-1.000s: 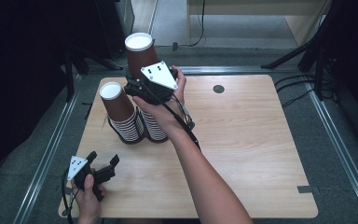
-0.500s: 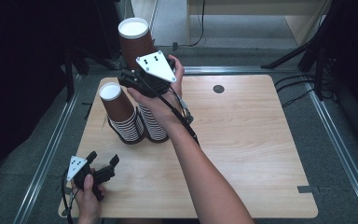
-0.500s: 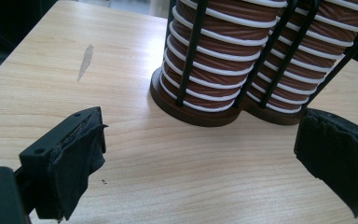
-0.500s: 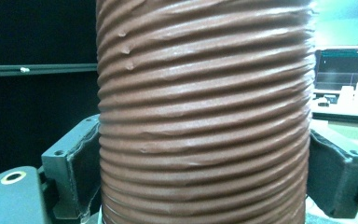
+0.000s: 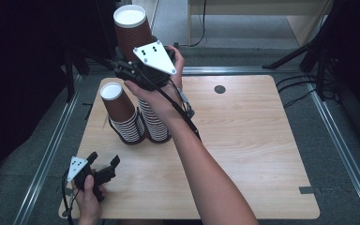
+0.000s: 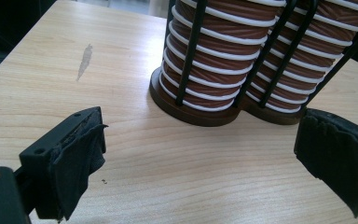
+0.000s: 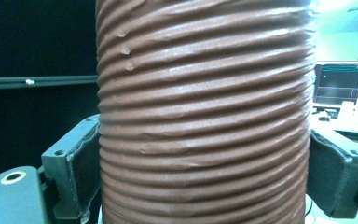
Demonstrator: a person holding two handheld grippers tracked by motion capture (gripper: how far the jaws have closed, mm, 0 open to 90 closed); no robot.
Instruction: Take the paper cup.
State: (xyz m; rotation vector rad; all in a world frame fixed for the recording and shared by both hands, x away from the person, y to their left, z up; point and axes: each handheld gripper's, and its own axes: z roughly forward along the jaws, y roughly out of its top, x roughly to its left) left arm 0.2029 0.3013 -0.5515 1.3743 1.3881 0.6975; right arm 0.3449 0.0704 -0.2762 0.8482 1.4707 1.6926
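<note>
The right gripper (image 5: 130, 65) clamps a ribbed brown cup (image 5: 132, 29) above the rack's stacks (image 5: 138, 123) near the worktop's (image 5: 253, 140) left edge, freeing it, while the left gripper (image 5: 104, 166) rests wide open, empty.

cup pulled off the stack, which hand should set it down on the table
Right. The right tool is already shut on the cup, held above the stacks. The left tool rests open at the table's near edge, holding nothing.
</note>
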